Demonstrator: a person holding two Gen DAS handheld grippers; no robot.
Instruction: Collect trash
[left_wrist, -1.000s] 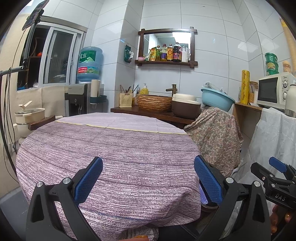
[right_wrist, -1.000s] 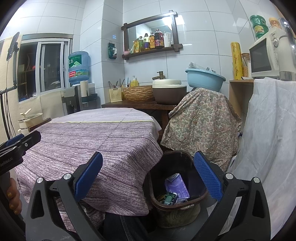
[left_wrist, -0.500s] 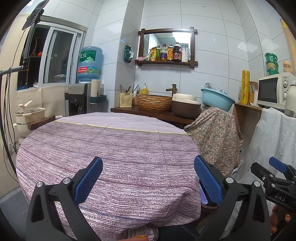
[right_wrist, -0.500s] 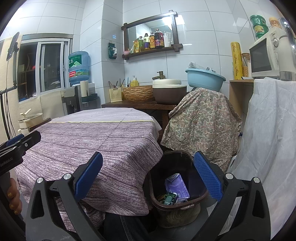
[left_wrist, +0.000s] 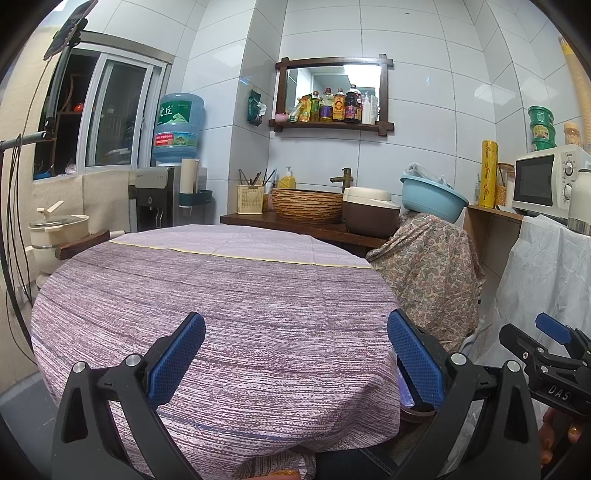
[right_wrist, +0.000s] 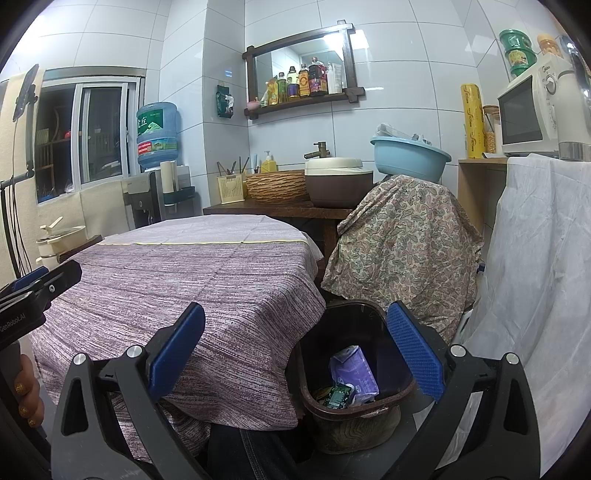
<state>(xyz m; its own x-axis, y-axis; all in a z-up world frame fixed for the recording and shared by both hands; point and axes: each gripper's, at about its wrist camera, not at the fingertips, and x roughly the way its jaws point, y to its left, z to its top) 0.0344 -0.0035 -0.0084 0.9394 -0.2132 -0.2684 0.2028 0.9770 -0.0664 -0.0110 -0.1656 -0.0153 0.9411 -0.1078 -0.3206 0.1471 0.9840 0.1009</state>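
Both grippers, left gripper (left_wrist: 295, 363) and right gripper (right_wrist: 295, 354), were spread wide, holding nothing; the bin (right_wrist: 388, 400) sat just below my right one, nearer it, table (left_wrist: 221, 288) bare.

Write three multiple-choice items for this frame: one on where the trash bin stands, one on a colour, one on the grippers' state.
1. Where is the dark brown plastic trash bin?
A. on the table
B. on the floor beside the round table with the purple striped cloth
C. on the counter

2. What colour is the crumpled wrapper in the bin?
A. purple
B. red
C. yellow

3. How are the left gripper and the right gripper?
A. both shut on trash
B. one open, one shut
C. both open, holding nothing

Answers: B, its rim sits below the hanging cloth edge; A, a purple packet lies inside; C, the blue pads stand wide apart.
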